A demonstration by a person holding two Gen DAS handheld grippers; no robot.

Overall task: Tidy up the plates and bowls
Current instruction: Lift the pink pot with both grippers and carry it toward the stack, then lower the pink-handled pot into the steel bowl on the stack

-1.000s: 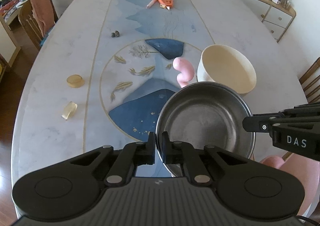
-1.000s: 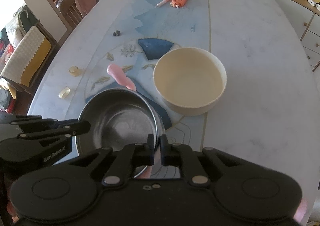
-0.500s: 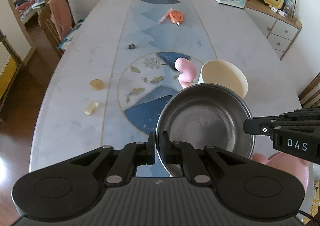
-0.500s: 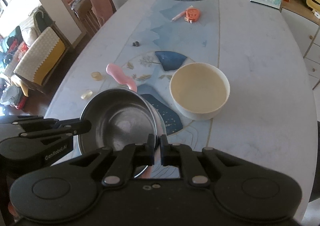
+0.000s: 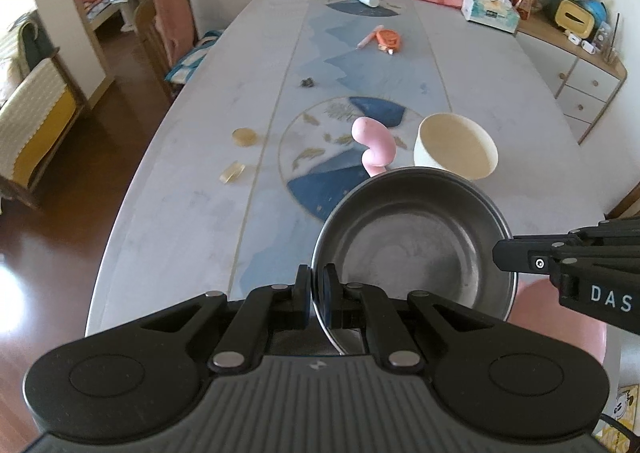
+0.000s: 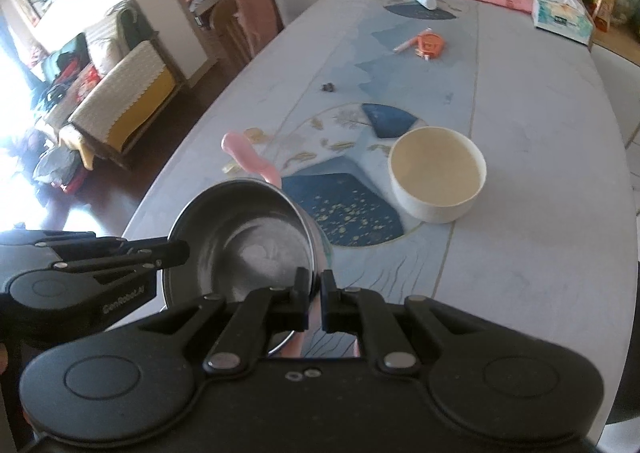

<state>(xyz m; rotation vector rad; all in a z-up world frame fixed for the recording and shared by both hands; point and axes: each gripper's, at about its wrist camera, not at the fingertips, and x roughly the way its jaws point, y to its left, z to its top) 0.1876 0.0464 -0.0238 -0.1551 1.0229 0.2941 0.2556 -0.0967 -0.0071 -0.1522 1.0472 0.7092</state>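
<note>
We hold the steel bowl [image 5: 416, 237] off the surface [image 5: 200, 181] near its near edge; our left tool [image 5: 316, 295] pinches its rim on one side, our right tool [image 6: 315, 293] clamps the opposite rim; the cream bowl [image 6: 438, 179] sits just beyond, toward the right edge, beside a pink handle [image 5: 374, 147].

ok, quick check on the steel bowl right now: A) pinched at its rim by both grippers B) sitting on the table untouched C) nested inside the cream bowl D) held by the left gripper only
A: the left gripper and the right gripper each clamp the steel bowl by its rim on opposite sides, while the cream bowl stands apart on the table.
</note>
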